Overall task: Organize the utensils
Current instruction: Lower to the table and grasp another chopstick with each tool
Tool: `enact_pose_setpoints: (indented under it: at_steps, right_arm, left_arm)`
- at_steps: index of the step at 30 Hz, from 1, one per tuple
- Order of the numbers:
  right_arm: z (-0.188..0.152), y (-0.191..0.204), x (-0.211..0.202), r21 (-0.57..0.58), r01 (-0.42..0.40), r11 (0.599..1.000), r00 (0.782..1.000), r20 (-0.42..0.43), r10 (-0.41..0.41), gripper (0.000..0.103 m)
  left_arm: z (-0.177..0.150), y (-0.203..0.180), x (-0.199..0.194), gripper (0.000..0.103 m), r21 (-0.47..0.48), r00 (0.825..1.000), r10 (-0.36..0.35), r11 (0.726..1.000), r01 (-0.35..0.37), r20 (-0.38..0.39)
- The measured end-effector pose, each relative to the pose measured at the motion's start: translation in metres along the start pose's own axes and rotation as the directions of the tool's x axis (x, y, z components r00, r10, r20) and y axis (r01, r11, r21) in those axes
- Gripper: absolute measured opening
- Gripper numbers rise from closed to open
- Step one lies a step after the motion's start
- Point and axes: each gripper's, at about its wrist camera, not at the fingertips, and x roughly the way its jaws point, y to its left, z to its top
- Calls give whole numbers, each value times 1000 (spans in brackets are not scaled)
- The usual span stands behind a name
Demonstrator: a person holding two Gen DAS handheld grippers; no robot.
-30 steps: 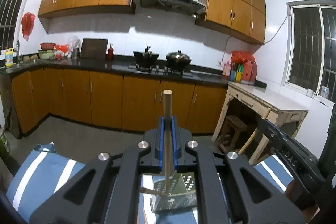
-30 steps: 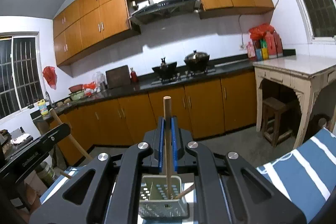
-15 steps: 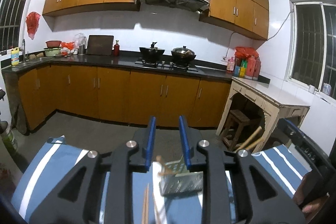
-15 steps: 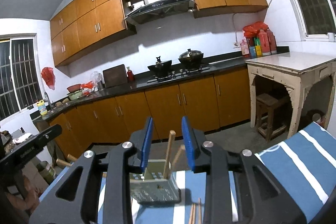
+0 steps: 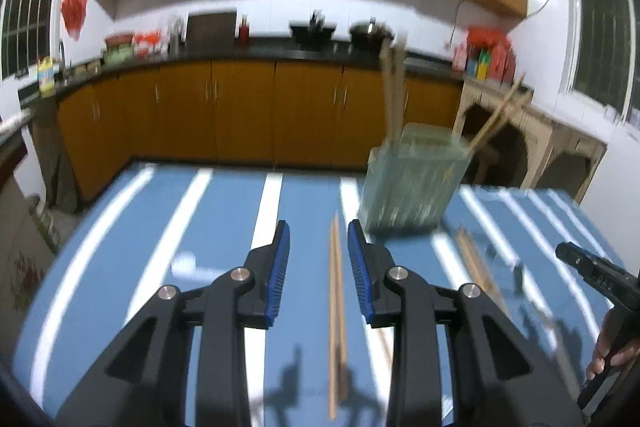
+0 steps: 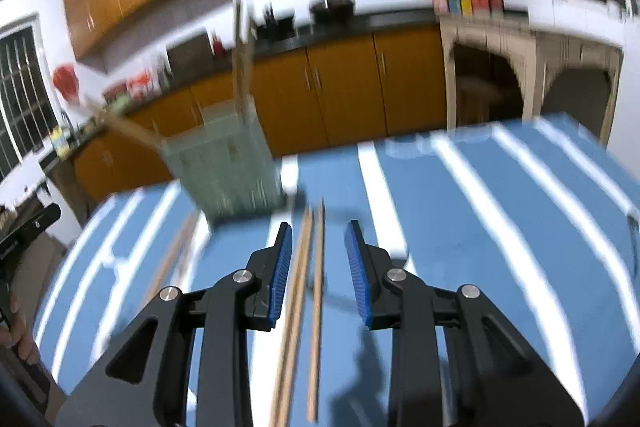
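Pale holder point(image 5: 412, 183) upright on striped cloth point(image 5: 224, 227), wooden chopsticks point(image 5: 394, 91) inside; both grippers' jaws wide, empty

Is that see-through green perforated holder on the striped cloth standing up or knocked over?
Upright: the see-through green perforated holder stands on its base on the blue-and-white striped cloth, wooden chopsticks sticking up from its top.

Only one piece of lettering could be partly read. In the left wrist view, small pale capitals that looked like "DAS" stood on the black body of the right claw point(image 5: 600, 277) at the far right edge. In the right wrist view, pale lettering on the left claw point(image 6: 24, 231) at the left edge was too blurred to read.
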Motion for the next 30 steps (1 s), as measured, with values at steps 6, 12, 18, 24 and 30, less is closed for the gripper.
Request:
enact_pose_setpoints:
  at_steps: [6,12,18,24,30]
  right_arm:
    - [-38,4,27,-38,-3,999,991,-134,-2,29]
    - [-50,7,42,-75,10,997,984,-179,-23,27]
    - [-51,0,44,-91,77,993,980,-176,-92,8]
    - [-42,-24,45,4,120,993,975,-187,-118,8]
    - [-44,-21,45,-19,123,992,975,-184,-125,8]
  left_arm:
    - [-44,16,25,30,-25,992,-34,999,31,-125]
    - [-64,17,39,30,-35,980,-74,997,69,-187]
    - [-72,13,50,27,-22,967,-105,994,103,-231]
    - [-80,4,65,18,12,952,-105,993,113,-287]
    - [-83,-2,79,15,29,940,-94,994,110,-328]
